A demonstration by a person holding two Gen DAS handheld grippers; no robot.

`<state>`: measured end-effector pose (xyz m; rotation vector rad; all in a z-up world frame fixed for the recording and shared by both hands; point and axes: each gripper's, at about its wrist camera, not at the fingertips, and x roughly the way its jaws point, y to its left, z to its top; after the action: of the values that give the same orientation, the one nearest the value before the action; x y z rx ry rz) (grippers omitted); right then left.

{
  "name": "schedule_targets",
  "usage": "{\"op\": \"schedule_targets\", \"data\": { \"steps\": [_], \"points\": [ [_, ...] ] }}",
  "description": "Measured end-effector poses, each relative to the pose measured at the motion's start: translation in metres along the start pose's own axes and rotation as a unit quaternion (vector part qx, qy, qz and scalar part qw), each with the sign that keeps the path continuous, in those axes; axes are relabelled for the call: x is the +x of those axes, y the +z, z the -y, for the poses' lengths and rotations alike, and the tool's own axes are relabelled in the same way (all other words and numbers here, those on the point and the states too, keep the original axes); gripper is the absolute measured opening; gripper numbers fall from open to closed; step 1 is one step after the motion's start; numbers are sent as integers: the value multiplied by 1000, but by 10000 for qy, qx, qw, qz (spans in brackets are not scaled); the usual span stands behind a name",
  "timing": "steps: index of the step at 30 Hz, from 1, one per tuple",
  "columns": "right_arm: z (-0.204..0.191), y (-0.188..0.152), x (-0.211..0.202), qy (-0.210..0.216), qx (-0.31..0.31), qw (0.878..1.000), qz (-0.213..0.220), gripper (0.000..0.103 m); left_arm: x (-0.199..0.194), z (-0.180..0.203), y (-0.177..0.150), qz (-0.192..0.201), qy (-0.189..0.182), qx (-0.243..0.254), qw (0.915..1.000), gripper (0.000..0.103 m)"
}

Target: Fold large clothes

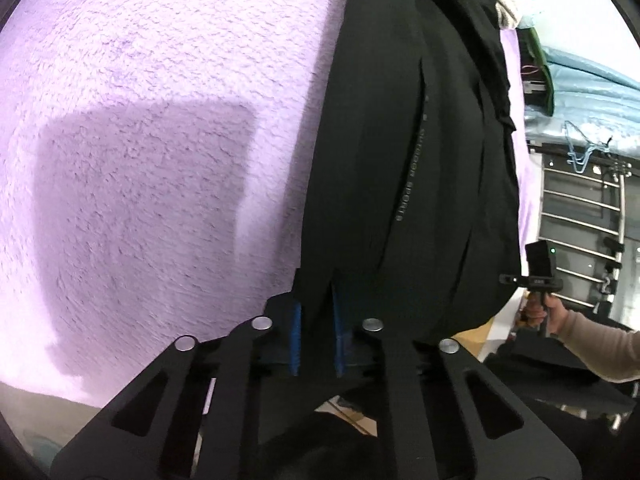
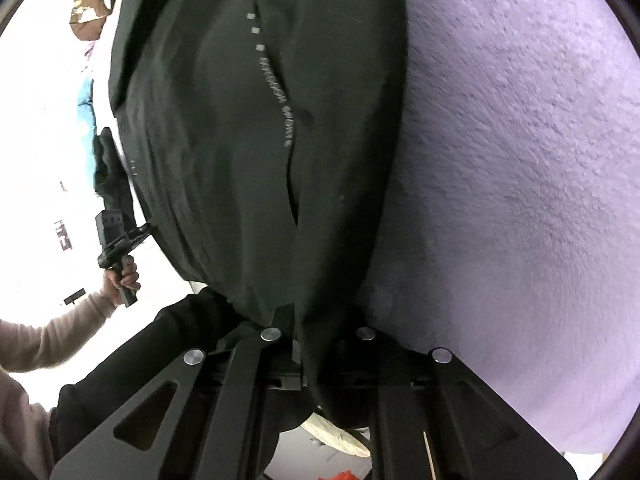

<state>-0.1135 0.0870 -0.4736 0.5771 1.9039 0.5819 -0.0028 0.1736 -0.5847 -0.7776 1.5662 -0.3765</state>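
Garment: a black garment (image 1: 408, 160) is laid lengthwise on a lilac fleece blanket (image 1: 160, 120); a line of small pale lettering (image 1: 410, 184) is printed along its middle, beside a long seam or slit.
Near hem: the end of the garment nearest both cameras is seen gathered into narrow folds.
Left gripper (image 1: 316, 340): clamped tight on the near hem of the garment; black cloth is pinched between the blue pads (image 1: 295, 336), and the jaws are drawn close together.
Right gripper (image 2: 298, 344): clamped on the garment's near hem at the other corner; cloth is seen running down between the fingers, though the pads are hidden by it.
Right hand (image 1: 554, 316): seen in the left wrist view at the garment's edge, wrapped round a black handle, with a beige sleeve (image 1: 600, 352) behind it.
Left hand (image 2: 122, 276): seen in the right wrist view beside the garment's opposite edge, likewise closed round a handle.
Surroundings: a blue wire hanger (image 1: 580, 152) and a metal rack (image 1: 580, 232) are noted beyond the garment, off the blanket.
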Motion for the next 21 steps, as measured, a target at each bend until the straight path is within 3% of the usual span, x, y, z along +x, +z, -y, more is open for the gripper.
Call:
{"op": "schedule_targets", "data": {
  "steps": [5, 12, 21],
  "points": [
    [-25, -9, -16, 296, -239, 9991, 206, 4, -8, 25, 0, -48, -238, 251, 9994, 4],
    [-53, -10, -32, -447, -122, 9986, 251, 4, -33, 64, -1, 109, -744, 473, 9961, 4],
    [-105, -4, -72, -192, -621, 9966, 496, 4, -61, 101, 6, 174, -1042, 632, 9924, 4]
  ]
}}
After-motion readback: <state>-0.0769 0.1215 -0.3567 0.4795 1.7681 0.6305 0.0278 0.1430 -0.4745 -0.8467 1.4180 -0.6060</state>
